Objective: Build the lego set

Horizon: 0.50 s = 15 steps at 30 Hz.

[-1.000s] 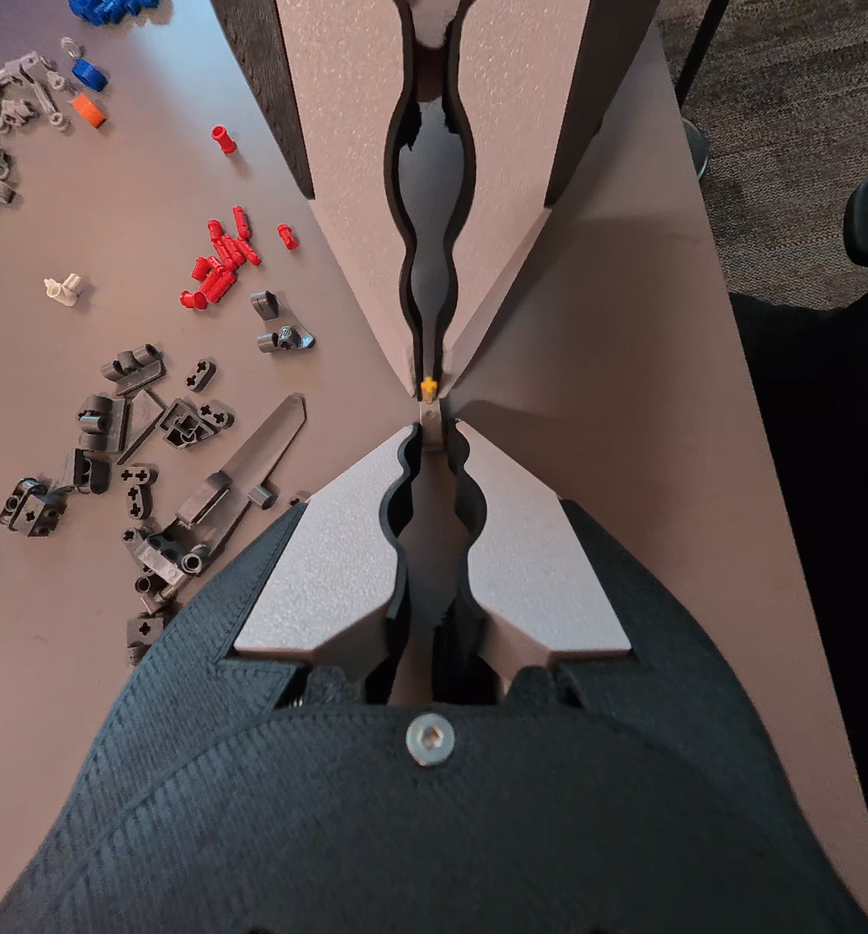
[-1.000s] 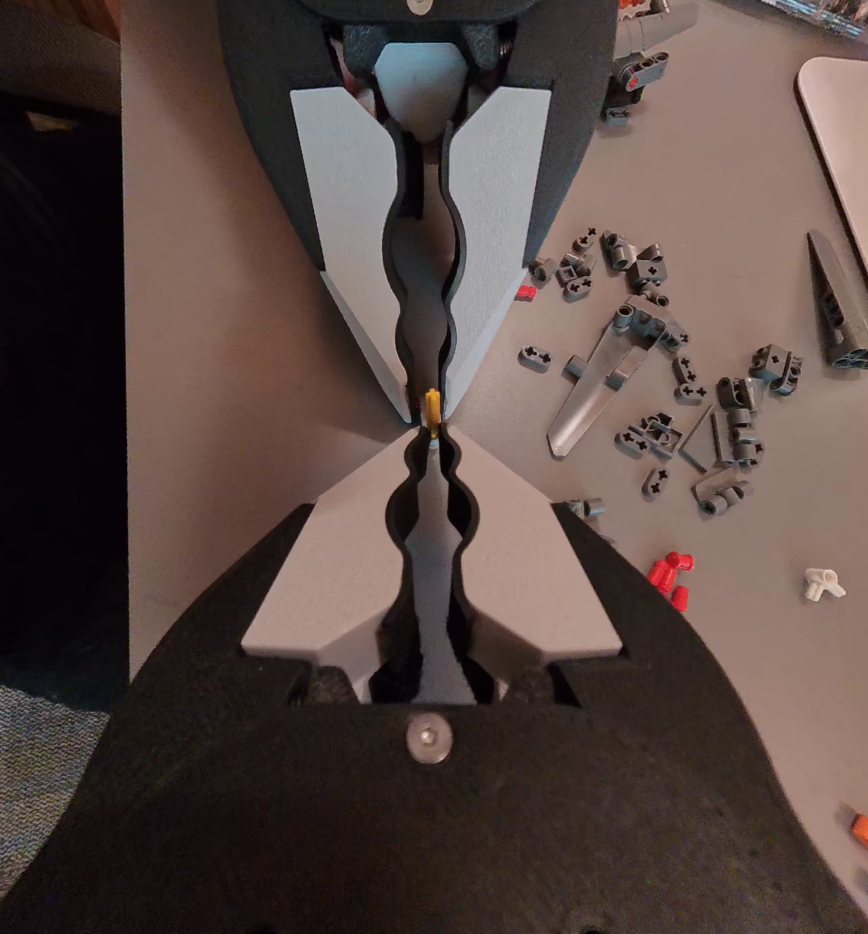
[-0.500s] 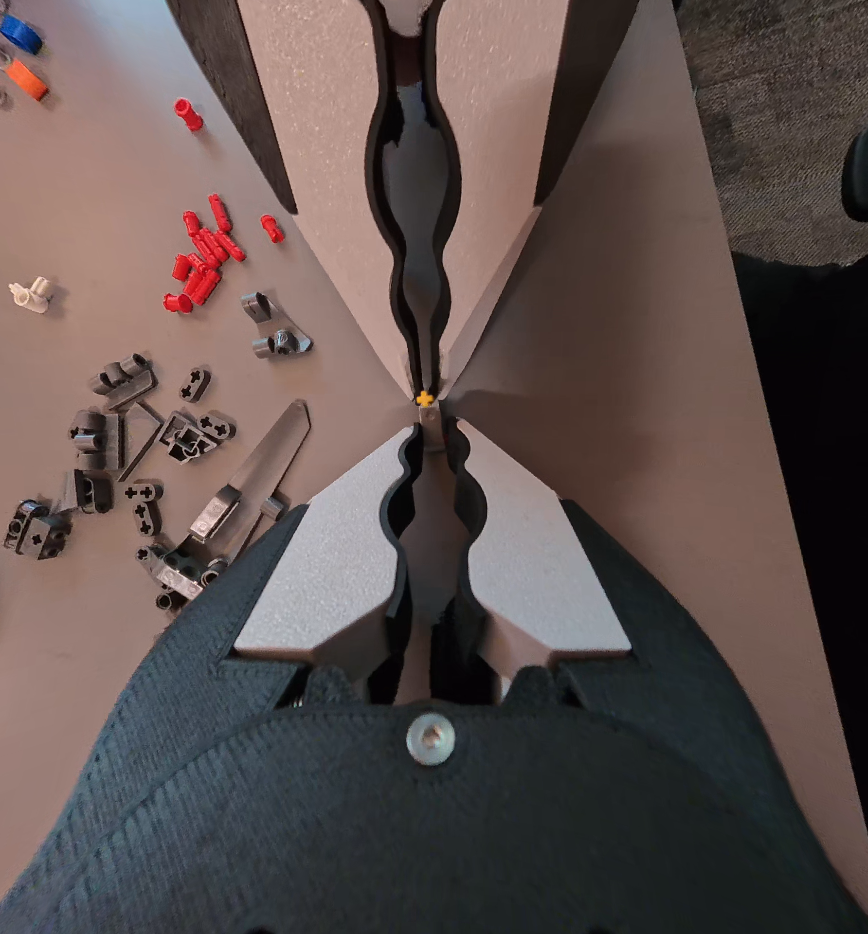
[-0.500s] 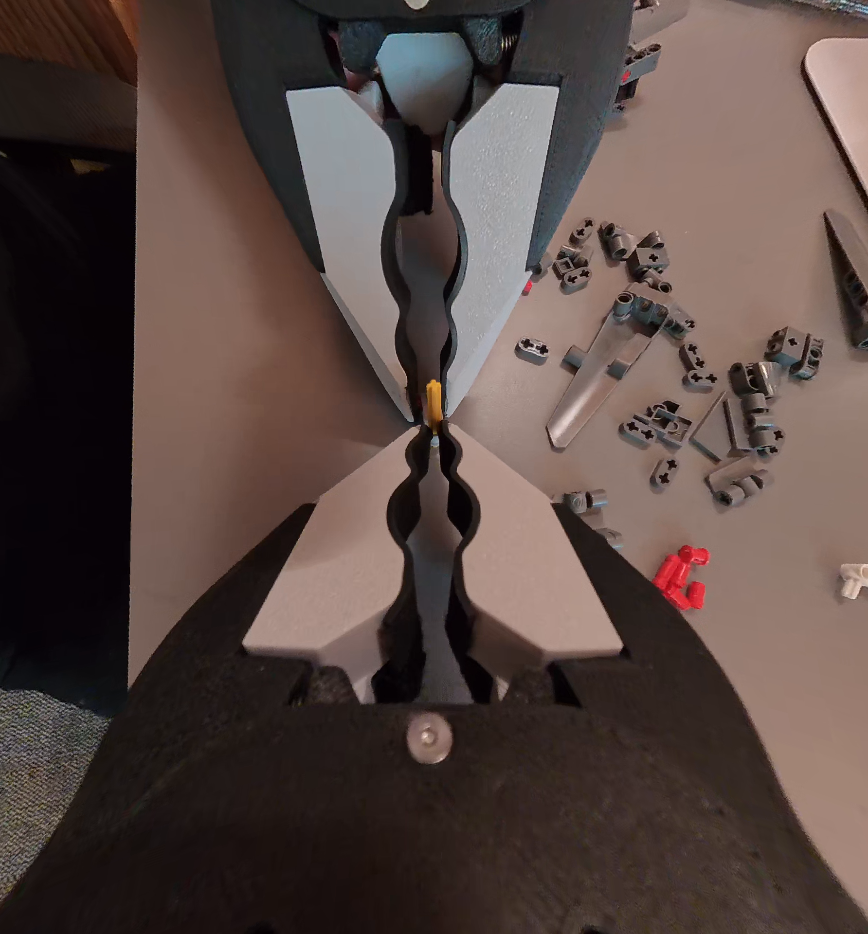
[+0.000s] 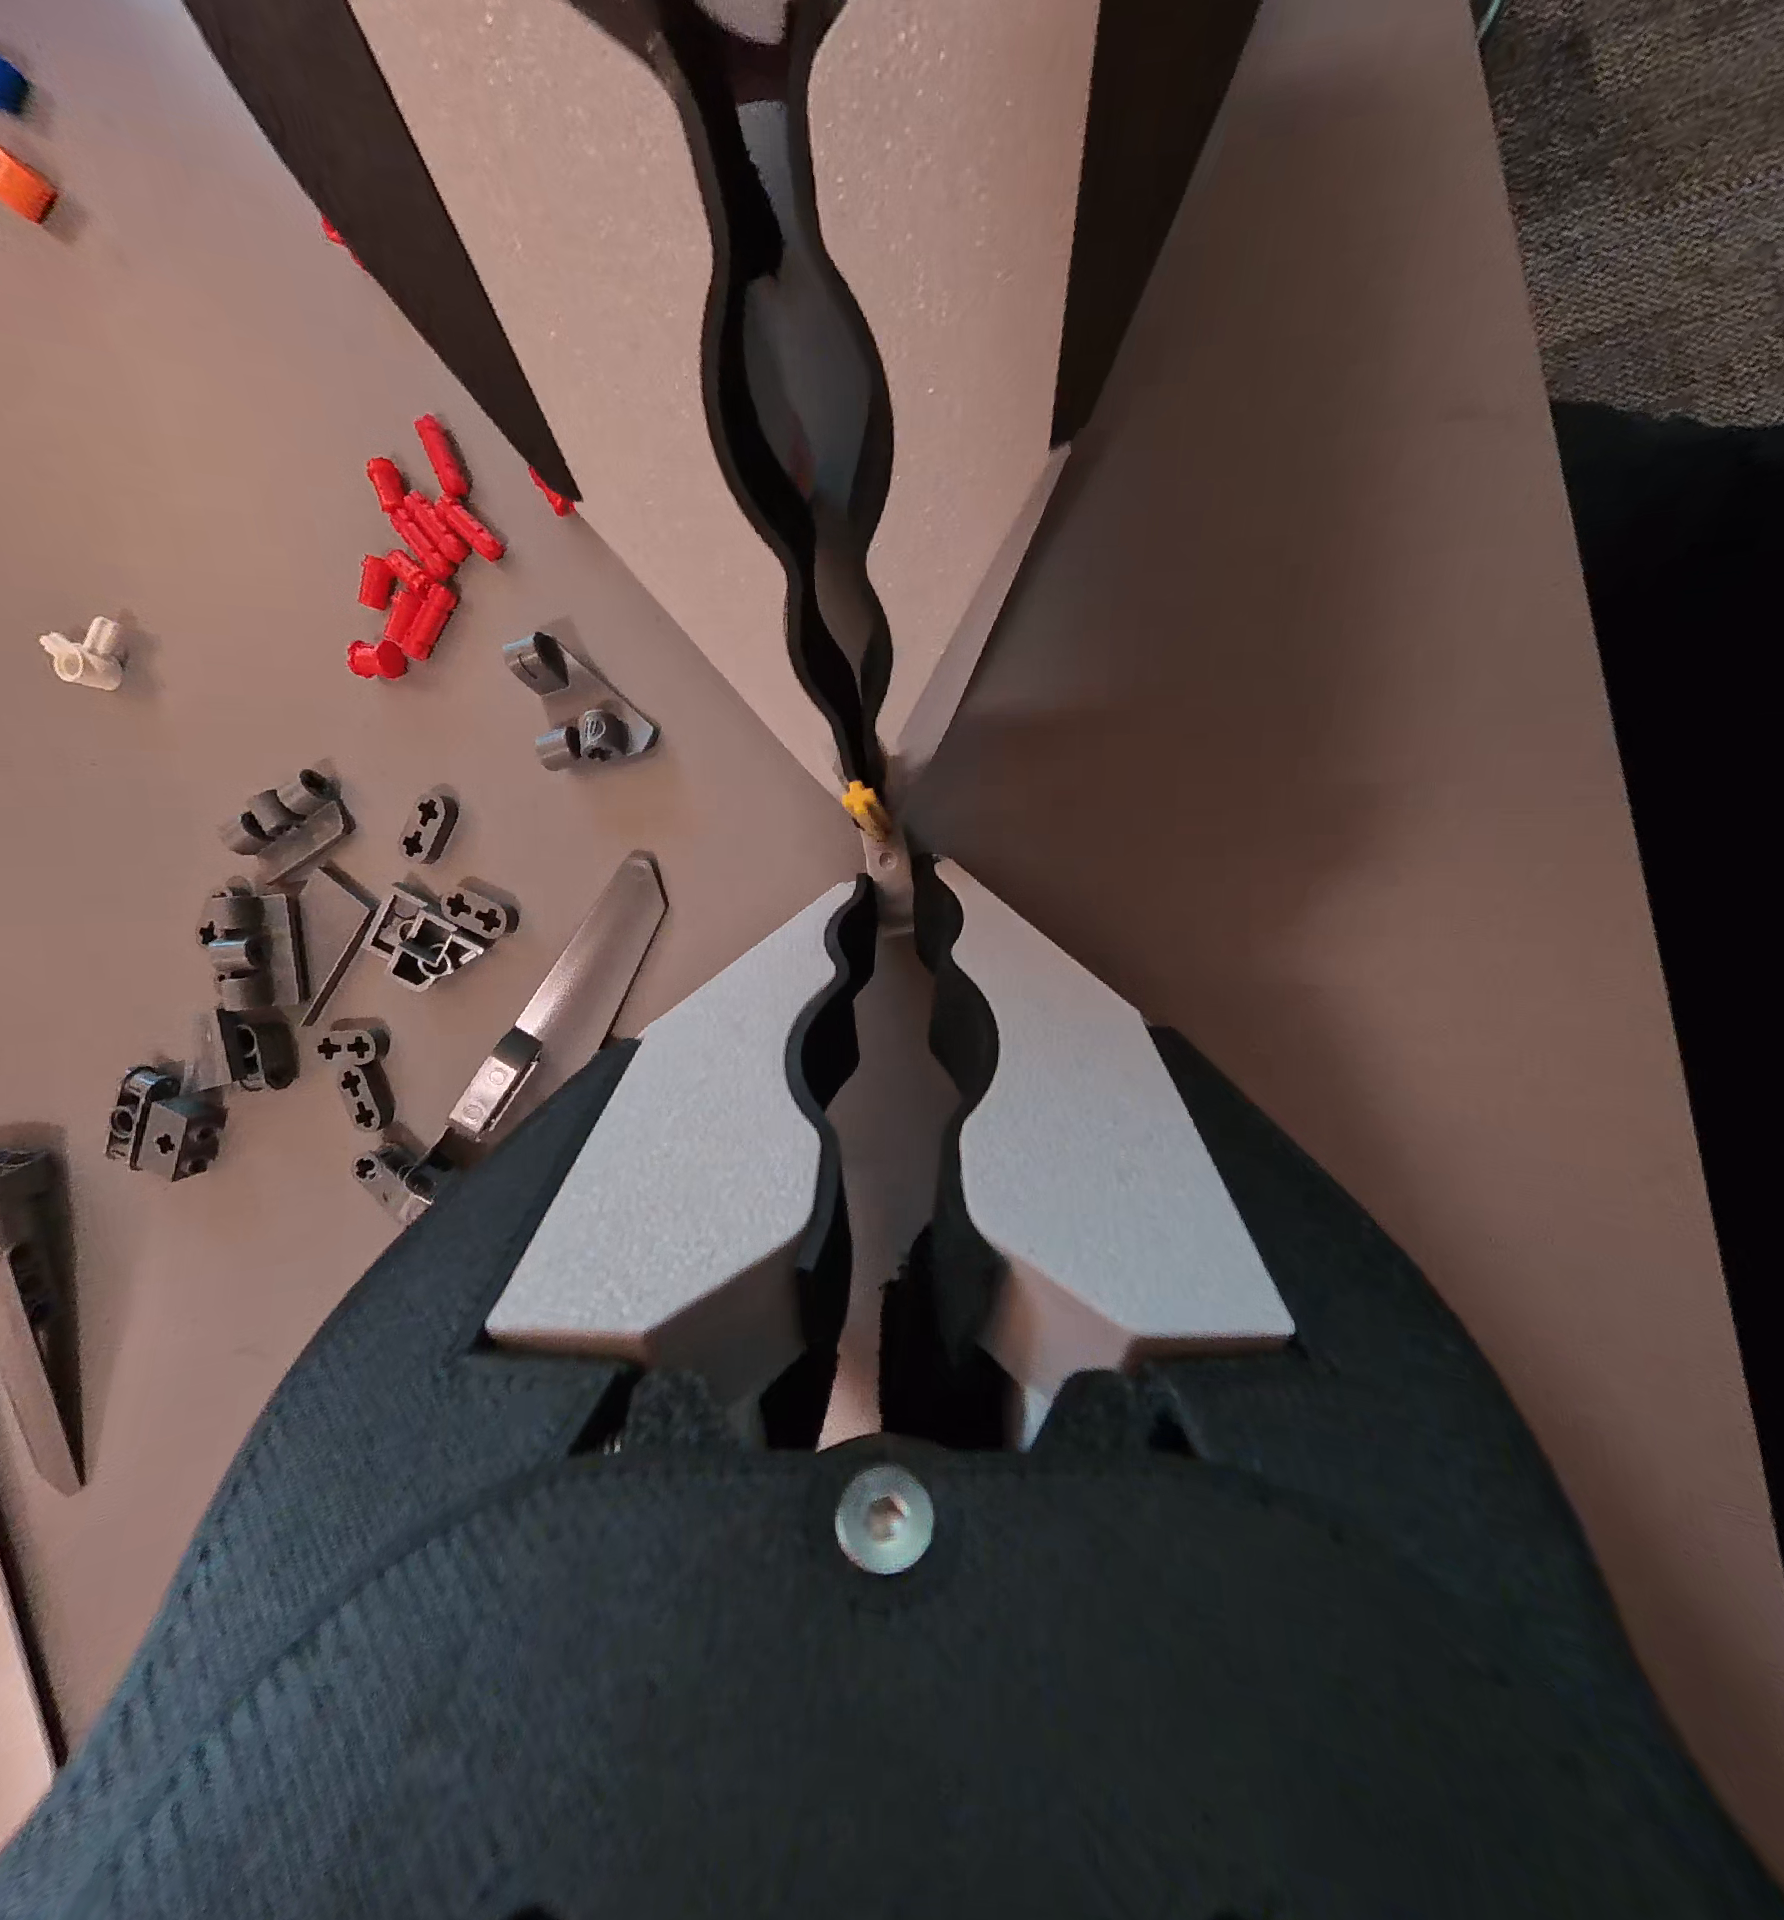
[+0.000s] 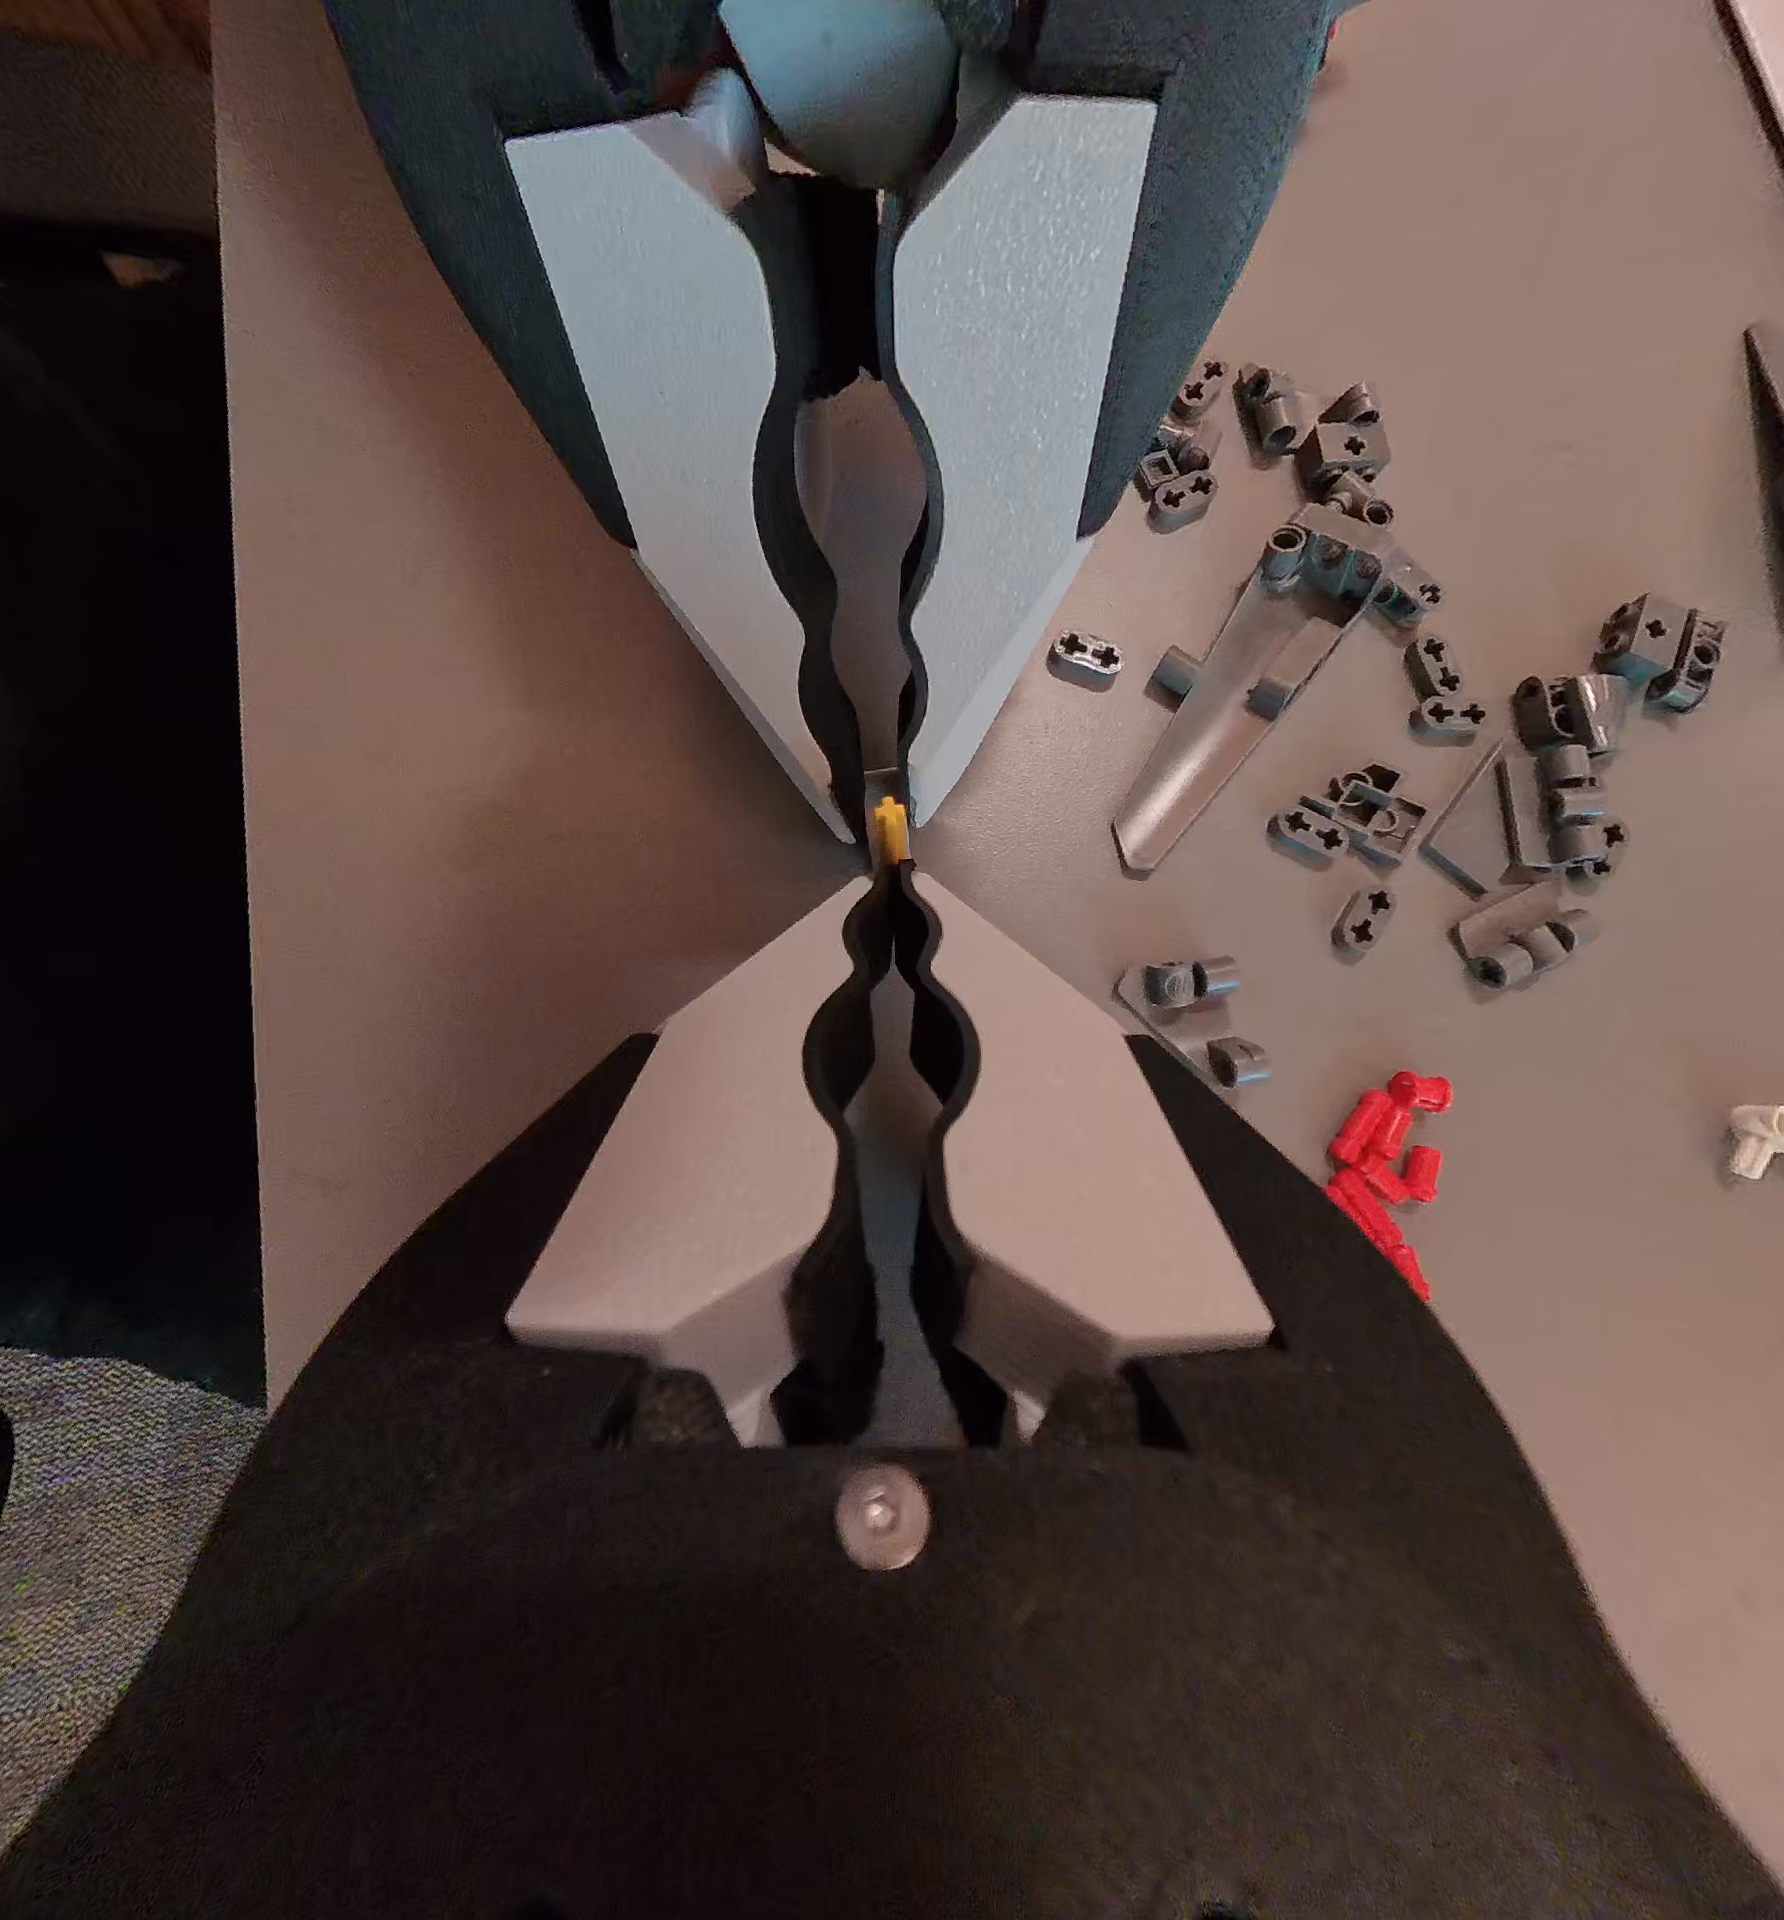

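Two grippers meet tip to tip above the table (image 5: 1283, 831); the left gripper (image 5: 893, 883) pinches a grey piece (image 5: 890, 871), the right gripper (image 6: 893, 868) a yellow pin (image 6: 888, 826), lined up end to end; loose parts (image 5: 368, 935) lie left.

The left gripper (image 5: 893, 883) and the right gripper (image 6: 893, 868) point at each other, tips almost touching, both squeezed nearly shut.
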{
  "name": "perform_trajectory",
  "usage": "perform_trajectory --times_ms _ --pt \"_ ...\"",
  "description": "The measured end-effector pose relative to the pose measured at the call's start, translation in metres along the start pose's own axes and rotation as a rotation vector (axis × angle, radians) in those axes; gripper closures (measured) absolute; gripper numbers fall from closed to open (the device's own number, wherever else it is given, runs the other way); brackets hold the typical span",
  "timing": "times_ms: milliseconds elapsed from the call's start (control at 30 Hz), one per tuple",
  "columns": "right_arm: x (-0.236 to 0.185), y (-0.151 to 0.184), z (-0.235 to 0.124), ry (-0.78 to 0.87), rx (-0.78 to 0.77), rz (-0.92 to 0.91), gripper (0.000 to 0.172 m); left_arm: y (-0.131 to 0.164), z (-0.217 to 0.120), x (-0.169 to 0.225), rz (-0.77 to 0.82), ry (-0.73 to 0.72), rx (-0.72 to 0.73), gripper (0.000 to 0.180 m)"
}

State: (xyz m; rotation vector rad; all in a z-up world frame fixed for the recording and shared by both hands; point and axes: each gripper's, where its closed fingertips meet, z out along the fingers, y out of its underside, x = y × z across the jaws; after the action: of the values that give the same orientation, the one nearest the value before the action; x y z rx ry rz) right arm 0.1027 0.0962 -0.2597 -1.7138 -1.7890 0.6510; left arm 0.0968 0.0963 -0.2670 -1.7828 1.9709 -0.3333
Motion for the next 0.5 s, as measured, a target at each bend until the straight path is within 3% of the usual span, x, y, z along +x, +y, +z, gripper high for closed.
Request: perform_trajectory --times_ms 233,333,500 --pt "0.0013 -0.0012 0.0000 0.001 0.027 0.023 0.172 -0.0002 -0.0005 -0.0005 -0.058 0.028 0.054 0.174" --pt "0.0034 0.0003 -0.0007 0.044 0.038 0.024 0.157 -0.0017 0.0002 -0.0008 -0.068 0.028 0.095 0.174" --pt "0.0037 -0.0012 -0.0013 0.083 0.043 -0.005 0.160 -0.0020 0.0000 -0.0007 -0.094 0.039 0.129 0.174"
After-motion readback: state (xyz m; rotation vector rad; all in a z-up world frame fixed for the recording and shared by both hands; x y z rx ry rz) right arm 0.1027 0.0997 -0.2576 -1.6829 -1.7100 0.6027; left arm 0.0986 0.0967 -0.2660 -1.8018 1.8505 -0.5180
